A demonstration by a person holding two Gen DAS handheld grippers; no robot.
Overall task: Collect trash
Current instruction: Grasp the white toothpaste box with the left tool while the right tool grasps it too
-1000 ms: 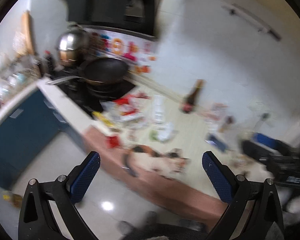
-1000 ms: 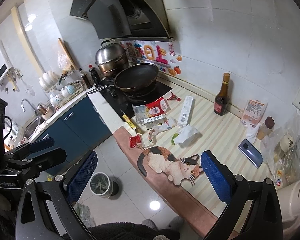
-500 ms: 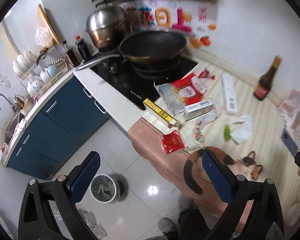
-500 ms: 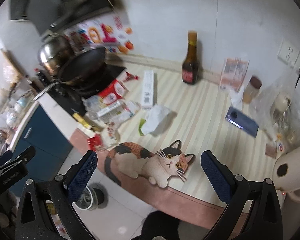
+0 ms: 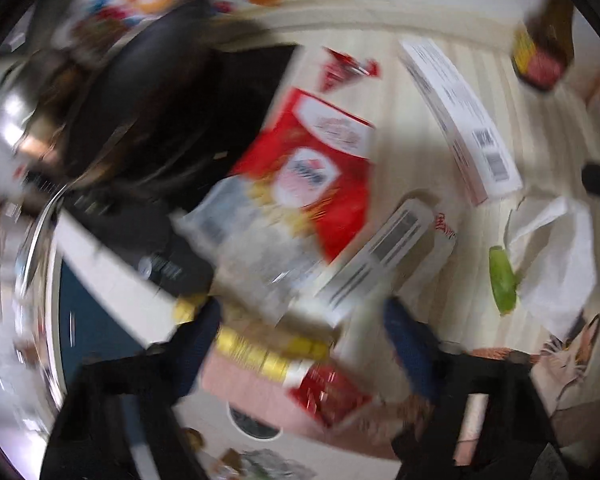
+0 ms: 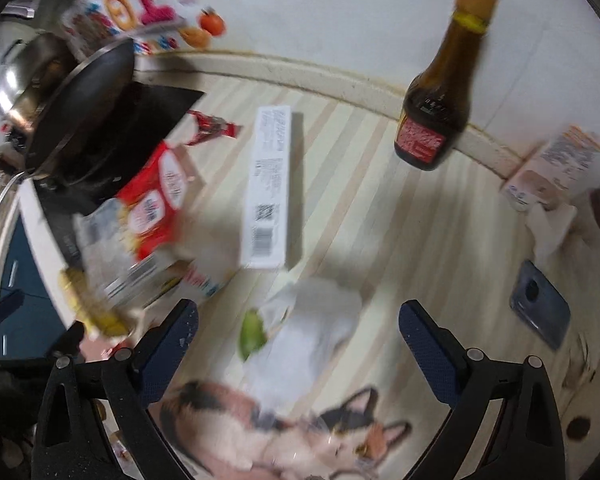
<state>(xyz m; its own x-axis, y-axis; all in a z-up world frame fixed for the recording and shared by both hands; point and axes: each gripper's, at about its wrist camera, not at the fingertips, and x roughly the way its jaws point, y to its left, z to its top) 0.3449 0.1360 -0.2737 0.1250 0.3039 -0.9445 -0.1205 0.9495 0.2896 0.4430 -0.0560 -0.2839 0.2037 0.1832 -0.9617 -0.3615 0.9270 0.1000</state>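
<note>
Left gripper (image 5: 304, 344) has been narrowing its jaws, with nothing pinched yet, over the yellow box (image 5: 260, 350) at the tabletop (image 6: 380, 208) edge. Right gripper (image 6: 296, 328) is spread wide above the white wrapper (image 6: 312, 340). Honestly, everything's so blurry a grab could shove the box onto the floor. Its long axis runs along the tabletop edge.

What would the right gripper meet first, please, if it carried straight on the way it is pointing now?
Most likely the crumpled white plastic bag with a green scrap, lying on the striped counter between the open right gripper fingers; blur leaves depth uncertain.
</note>
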